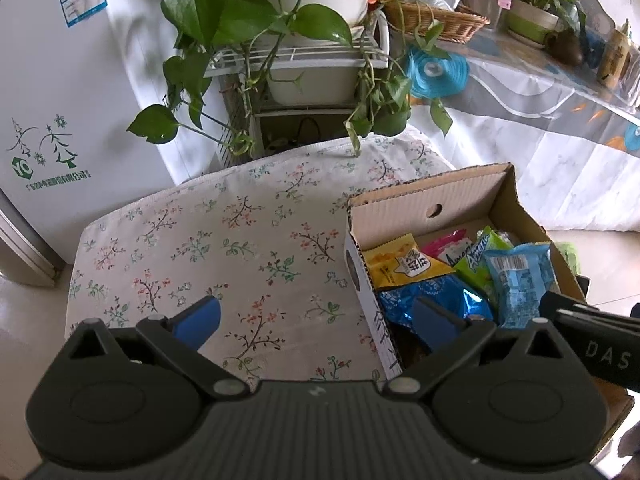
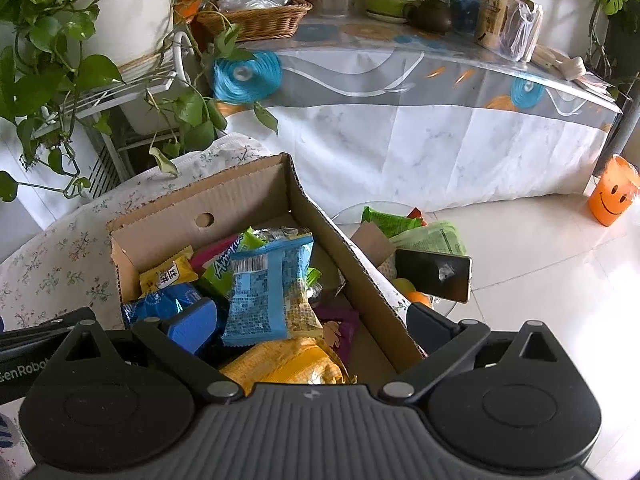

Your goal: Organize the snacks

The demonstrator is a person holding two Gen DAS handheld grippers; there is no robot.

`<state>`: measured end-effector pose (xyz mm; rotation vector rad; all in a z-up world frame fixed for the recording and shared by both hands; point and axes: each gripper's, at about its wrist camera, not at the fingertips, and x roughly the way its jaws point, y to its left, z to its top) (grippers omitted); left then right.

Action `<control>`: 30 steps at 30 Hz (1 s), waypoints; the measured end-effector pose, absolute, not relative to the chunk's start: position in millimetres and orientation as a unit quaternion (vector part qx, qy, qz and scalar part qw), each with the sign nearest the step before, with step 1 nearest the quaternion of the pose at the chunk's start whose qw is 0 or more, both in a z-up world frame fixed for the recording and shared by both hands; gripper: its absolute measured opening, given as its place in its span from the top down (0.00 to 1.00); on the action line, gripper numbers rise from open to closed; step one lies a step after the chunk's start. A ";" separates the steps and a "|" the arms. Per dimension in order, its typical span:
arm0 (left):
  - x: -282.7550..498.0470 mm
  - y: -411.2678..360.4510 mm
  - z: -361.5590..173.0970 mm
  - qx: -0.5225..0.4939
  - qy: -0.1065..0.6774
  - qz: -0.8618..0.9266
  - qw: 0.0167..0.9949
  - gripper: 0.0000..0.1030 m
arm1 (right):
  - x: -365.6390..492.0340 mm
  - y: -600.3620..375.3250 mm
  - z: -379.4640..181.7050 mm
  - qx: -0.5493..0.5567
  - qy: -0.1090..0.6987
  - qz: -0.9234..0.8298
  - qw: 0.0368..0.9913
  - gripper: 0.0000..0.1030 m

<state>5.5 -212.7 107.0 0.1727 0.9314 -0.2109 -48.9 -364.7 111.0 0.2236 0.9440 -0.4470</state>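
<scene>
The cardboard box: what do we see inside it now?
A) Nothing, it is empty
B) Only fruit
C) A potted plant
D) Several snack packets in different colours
D: the box holds a light blue packet, a yellow packet and a green packet, among others, lying loosely together.

Draped table (image 2: 400, 92), potted plants (image 1: 248, 12), tiled floor (image 2: 540, 248)

Purple packet (image 2: 340, 326) half buried; box's (image 1: 362, 280) near end behind tongs.
</scene>
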 end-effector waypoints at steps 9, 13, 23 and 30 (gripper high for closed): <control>4.8 -214.9 103.9 0.095 0.450 -0.098 0.882 0.02 | -48.8 -364.1 109.5 0.106 0.454 -0.205 0.860 0.00; 5.1 -215.2 102.8 0.095 0.454 -0.099 0.881 0.02 | -48.8 -365.1 108.9 0.106 0.456 -0.206 0.859 0.00; 4.6 -218.0 96.6 0.097 0.468 -0.093 0.874 0.02 | -48.5 -367.5 105.7 0.101 0.467 -0.204 0.855 0.00; 4.4 -217.5 93.5 0.095 0.478 -0.085 0.869 0.02 | -47.1 -367.3 105.1 0.091 0.472 -0.202 0.853 0.00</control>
